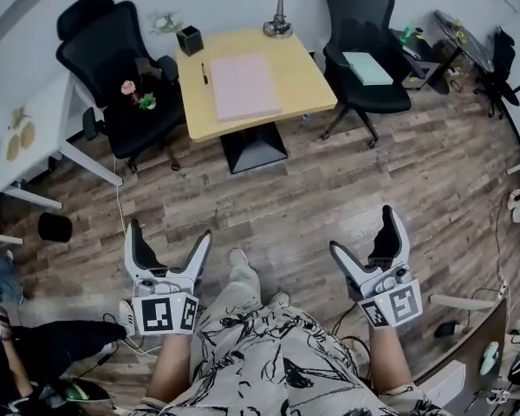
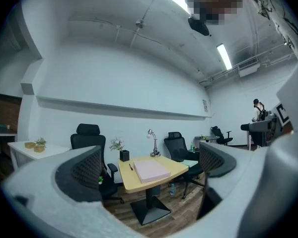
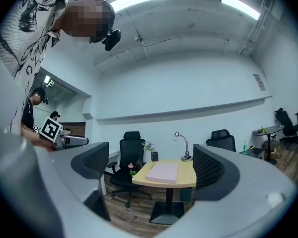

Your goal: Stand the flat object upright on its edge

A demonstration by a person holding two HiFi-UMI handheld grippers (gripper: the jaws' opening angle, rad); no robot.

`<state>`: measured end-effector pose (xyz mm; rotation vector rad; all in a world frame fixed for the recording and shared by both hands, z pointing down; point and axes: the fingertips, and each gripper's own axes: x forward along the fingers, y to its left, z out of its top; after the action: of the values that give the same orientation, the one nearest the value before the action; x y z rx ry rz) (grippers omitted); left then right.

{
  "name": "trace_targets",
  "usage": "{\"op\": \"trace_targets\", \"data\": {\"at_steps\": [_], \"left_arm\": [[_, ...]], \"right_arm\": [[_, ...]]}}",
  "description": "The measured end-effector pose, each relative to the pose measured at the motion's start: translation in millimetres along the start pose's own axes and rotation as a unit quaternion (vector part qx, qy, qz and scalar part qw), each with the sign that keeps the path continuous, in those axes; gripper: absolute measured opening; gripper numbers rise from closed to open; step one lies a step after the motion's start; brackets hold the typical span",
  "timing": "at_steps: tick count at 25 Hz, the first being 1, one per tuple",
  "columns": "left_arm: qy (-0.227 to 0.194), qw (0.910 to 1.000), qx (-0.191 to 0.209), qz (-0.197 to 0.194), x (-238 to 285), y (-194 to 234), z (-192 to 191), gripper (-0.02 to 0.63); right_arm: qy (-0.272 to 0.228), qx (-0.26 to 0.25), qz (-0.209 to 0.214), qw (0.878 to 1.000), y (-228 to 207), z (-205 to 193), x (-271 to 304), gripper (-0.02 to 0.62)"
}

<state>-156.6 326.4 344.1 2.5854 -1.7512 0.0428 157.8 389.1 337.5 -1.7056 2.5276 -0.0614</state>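
Note:
A flat pink board (image 1: 243, 86) lies on a small wooden table (image 1: 303, 76) at the far middle of the room; both gripper views show the pink board (image 2: 151, 170) (image 3: 163, 172) lying flat on it. My left gripper (image 1: 168, 241) is held low at the near left, well short of the table, open and empty. My right gripper (image 1: 367, 235) is at the near right, also open with nothing between its fingers. Both point toward the table across bare wooden floor.
On the table stand a desk lamp (image 1: 276, 7), a black pen holder (image 1: 190, 40) and a pen (image 1: 204, 74). Black office chairs (image 1: 117, 68) (image 1: 361, 42) flank the table. A white desk (image 1: 26, 137) stands at the left. A person sits at the near left (image 1: 35, 354).

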Motion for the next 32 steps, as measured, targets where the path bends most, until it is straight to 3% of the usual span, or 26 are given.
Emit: {"op": "trace_targets", "data": {"at_steps": [19, 26, 32], "left_arm": [[-0.020, 0.9997, 0.000, -0.017, 122.4, 110.1, 19.7, 0.601], [-0.025, 0.9984, 0.011, -0.049, 145.3, 129.0, 20.2, 0.601], [-0.014, 0.9991, -0.009, -0.040, 155.6, 147.8, 6.9, 0.601]], "right_arm": [[-0.021, -0.012, -0.014, 1.000, -0.5, 17.1, 161.7, 0.522], [-0.017, -0.011, -0.037, 0.999, 5.9, 13.3, 188.0, 0.523], [-0.003, -0.008, -0.044, 0.999, 4.5, 4.7, 199.6, 0.523]]}}
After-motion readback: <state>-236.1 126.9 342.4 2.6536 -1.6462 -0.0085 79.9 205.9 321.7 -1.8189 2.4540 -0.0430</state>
